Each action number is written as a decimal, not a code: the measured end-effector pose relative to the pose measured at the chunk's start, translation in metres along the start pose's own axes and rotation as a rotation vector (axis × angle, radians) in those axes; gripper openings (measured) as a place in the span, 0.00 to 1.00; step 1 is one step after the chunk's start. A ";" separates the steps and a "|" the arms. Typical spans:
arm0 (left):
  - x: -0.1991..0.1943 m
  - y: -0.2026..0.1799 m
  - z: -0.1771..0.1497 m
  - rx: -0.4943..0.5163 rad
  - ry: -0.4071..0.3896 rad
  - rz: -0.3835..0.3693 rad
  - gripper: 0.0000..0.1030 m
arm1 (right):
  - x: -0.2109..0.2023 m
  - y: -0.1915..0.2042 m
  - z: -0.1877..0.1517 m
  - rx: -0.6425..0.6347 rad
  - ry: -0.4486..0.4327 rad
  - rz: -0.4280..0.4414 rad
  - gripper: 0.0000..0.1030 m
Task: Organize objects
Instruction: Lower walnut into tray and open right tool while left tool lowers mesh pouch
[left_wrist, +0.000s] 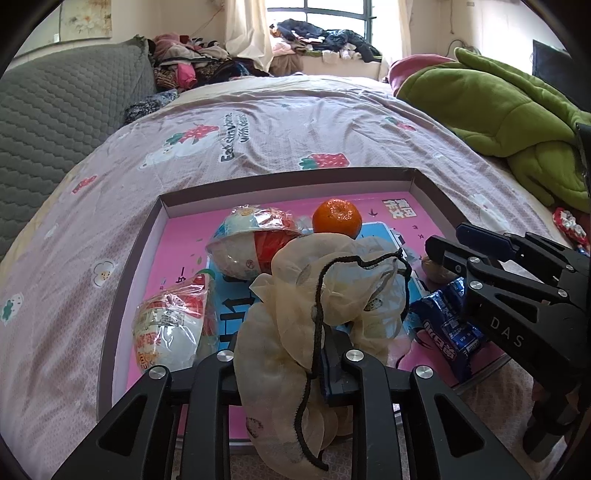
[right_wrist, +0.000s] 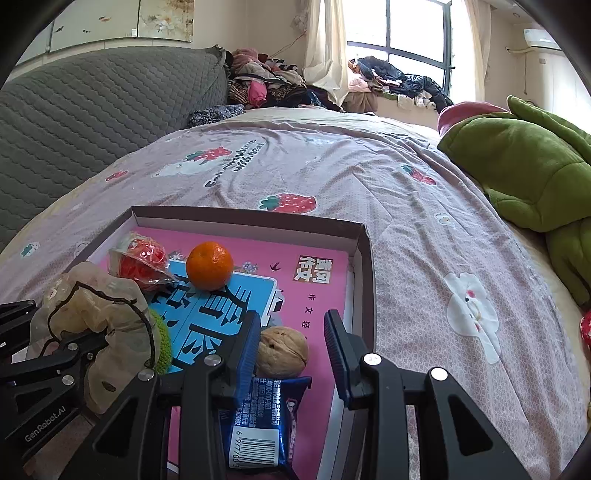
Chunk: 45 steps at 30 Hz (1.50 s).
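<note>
**Pouch could slip or drag things out of the tray**

Landmark: the tray (left_wrist: 424, 184) on the bed. At its near-left edge, the left hand-held gripper (left_wrist: 284, 369) is clamped on the gauze pouch (left_wrist: 325, 295); a loose pinch may drop it, and its cord (left_wrist: 314, 350) may snag. Inside the tray's near-right corner, the right hand-held gripper (right_wrist: 291, 343) stands apart around the walnut (right_wrist: 282, 350), above a blue packet (right_wrist: 258, 424); closing off-centre could roll the nut away.
</note>
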<state>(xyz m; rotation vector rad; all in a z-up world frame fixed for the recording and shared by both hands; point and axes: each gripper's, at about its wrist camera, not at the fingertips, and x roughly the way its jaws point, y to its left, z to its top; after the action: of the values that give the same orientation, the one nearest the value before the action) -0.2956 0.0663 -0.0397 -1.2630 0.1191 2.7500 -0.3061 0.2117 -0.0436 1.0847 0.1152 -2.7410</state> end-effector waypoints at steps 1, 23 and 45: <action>0.000 0.000 0.000 0.001 0.002 0.001 0.26 | 0.000 0.000 0.000 0.000 0.000 0.000 0.35; -0.019 0.014 0.020 -0.042 0.094 -0.023 0.52 | -0.008 0.000 0.001 0.016 -0.005 0.010 0.35; -0.082 0.000 0.036 -0.004 0.004 -0.003 0.59 | -0.054 -0.004 0.014 0.052 -0.078 0.036 0.50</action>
<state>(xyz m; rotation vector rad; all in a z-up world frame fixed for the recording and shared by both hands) -0.2699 0.0646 0.0463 -1.2679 0.1125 2.7469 -0.2778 0.2213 0.0035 0.9813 0.0125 -2.7641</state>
